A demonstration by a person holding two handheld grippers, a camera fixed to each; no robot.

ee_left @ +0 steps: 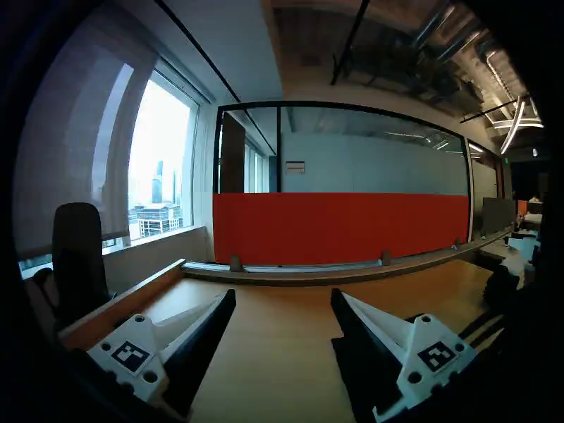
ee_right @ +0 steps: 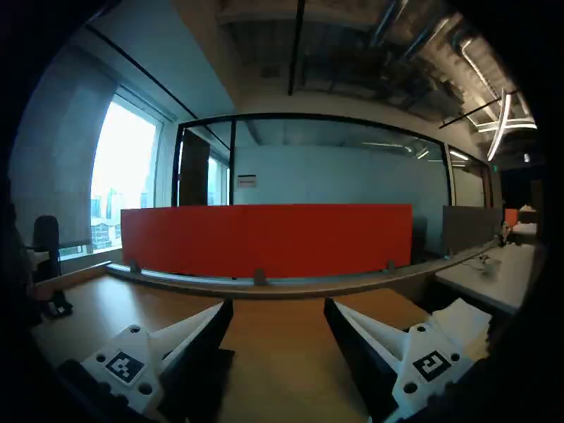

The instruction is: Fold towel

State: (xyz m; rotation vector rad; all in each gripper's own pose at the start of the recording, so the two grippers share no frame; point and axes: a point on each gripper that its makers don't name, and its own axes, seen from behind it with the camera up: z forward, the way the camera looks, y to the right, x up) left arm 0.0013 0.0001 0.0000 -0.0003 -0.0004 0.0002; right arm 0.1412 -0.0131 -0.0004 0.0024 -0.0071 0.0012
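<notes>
The left tool [ee_left: 282,295] hangs over a wooden bench [ee_left: 282,359] with its two fingers spread wide and nothing between them. Bare wood shows through the gap. Each white finger carries a small black-and-white square marker near its base.

The right tool [ee_right: 276,304] stands the same way above the bench: fingers wide apart, gripping nothing, wood showing in the gap.

In the right gripper view, a white rumpled shape that looks like the towel [ee_right: 462,319] lies at the right edge of the bench, just behind the right finger of that tool and apart from both fingertips. Part of it is hidden by the finger, so I cannot tell how it is folded.

A low red panel [ee_left: 338,229] runs along the far edge of the bench, held in a grey rail. Behind it stands a glass wall [ee_left: 366,151] with a dark frame. A bright window [ee_left: 158,176] on the left looks out on city buildings, and a black chair [ee_left: 77,257] stands beside it. In the right gripper view a small dark thing [ee_right: 56,304] sits on the bench at far left, too dim to name, and a white desk [ee_right: 493,282] lies off to the right. Strip lights [ee_left: 515,127] glow near the ceiling.
</notes>
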